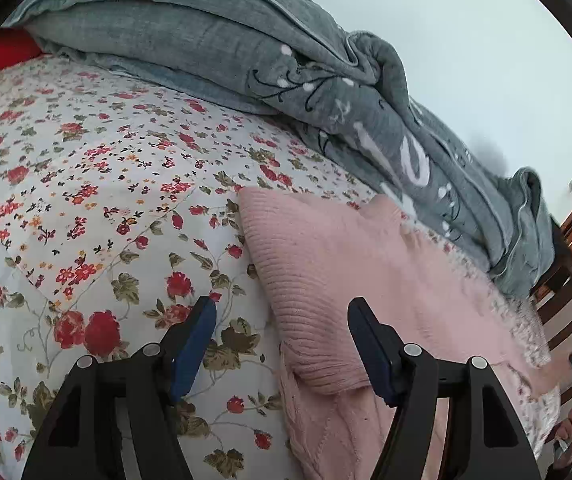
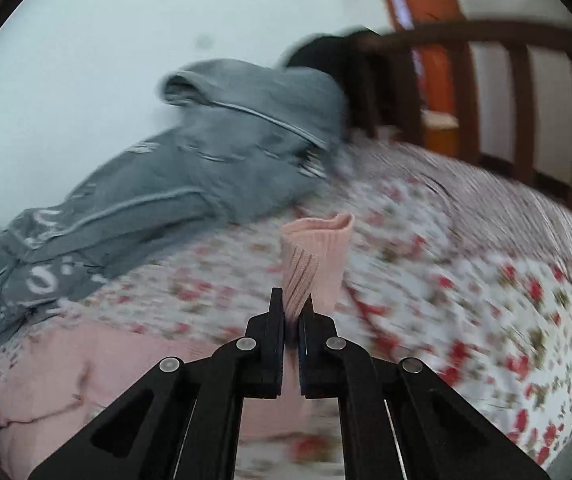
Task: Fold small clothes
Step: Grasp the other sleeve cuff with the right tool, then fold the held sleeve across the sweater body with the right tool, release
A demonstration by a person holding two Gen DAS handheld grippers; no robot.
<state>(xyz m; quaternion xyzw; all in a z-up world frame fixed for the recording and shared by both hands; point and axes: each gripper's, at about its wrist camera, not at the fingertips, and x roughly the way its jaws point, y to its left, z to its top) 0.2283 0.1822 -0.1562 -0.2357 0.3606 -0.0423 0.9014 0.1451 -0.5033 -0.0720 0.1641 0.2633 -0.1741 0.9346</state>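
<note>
The pink knitted garment [image 1: 337, 280] is spread on the bed's floral quilt [image 1: 86, 184], near the grey duvet [image 1: 246, 52] bunched along the wall side. The left claw [image 1: 282, 344] is held with its jaws well apart above the garment's folded left edge; nothing is gripped between them. The right claw [image 2: 293, 312] is clamped tight on a ribbed cuff [image 2: 317, 256] of the garment, which is raised clear of the quilt and stands up from between the fingertips. A wooden bed rail [image 2: 525, 92] is seen beyond the quilt.
</note>
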